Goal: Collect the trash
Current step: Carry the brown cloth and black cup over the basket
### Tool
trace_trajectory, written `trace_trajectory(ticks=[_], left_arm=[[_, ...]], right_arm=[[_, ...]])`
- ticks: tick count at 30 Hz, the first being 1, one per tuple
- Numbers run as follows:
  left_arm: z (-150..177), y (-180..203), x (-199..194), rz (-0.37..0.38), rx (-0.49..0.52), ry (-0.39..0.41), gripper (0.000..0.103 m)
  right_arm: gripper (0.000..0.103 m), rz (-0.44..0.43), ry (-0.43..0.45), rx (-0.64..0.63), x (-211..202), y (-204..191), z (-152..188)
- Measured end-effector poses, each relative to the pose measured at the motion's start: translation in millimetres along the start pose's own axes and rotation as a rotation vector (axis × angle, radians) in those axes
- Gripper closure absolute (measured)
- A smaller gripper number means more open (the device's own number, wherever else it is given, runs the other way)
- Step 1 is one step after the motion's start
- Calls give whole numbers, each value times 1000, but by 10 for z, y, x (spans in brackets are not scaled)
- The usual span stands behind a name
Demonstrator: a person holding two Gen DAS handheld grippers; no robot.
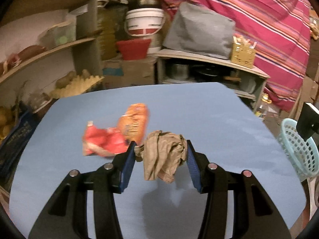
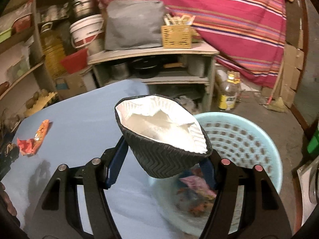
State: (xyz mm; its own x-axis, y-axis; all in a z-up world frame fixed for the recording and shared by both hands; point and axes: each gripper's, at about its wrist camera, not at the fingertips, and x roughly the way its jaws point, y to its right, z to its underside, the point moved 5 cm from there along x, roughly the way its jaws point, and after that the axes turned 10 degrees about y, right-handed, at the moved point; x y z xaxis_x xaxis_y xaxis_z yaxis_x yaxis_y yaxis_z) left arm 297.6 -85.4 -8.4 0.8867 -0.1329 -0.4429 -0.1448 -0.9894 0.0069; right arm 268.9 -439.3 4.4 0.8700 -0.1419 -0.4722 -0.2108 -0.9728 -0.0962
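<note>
My left gripper (image 1: pixel 161 146) is shut on a crumpled brown paper (image 1: pixel 163 156) and holds it above the blue table (image 1: pixel 199 115). Just beyond it lie a red wrapper (image 1: pixel 101 142) and an orange snack bag (image 1: pixel 134 121). My right gripper (image 2: pixel 165 149) is shut on a squashed black paper cup with a white inside (image 2: pixel 163 137), held over the near rim of the light blue perforated basket (image 2: pixel 243 137). The basket holds several wrappers (image 2: pixel 195 191). The same red and orange wrappers (image 2: pixel 33 139) show at the left of the right wrist view. The basket (image 1: pixel 299 149) also shows at the table's right edge.
Shelves with pots, a white bucket (image 1: pixel 144 22) and a grey bag (image 1: pixel 199 31) stand behind the table. A striped pink cloth (image 2: pixel 229 16) hangs at the back right. A plastic bottle (image 2: pixel 229 93) stands on the floor. A crate of potatoes (image 1: pixel 8 123) sits at the left.
</note>
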Motion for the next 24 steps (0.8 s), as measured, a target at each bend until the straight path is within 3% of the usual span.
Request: trace_trajectory(ticks=[14, 24], left_arm=[[-255, 1405, 97, 147, 35, 23, 54], [-391, 2483, 228, 275, 70, 19, 54]], right_arm=[[36, 102, 32, 90, -326, 1030, 30], [36, 133, 71, 157, -442, 1478, -118]])
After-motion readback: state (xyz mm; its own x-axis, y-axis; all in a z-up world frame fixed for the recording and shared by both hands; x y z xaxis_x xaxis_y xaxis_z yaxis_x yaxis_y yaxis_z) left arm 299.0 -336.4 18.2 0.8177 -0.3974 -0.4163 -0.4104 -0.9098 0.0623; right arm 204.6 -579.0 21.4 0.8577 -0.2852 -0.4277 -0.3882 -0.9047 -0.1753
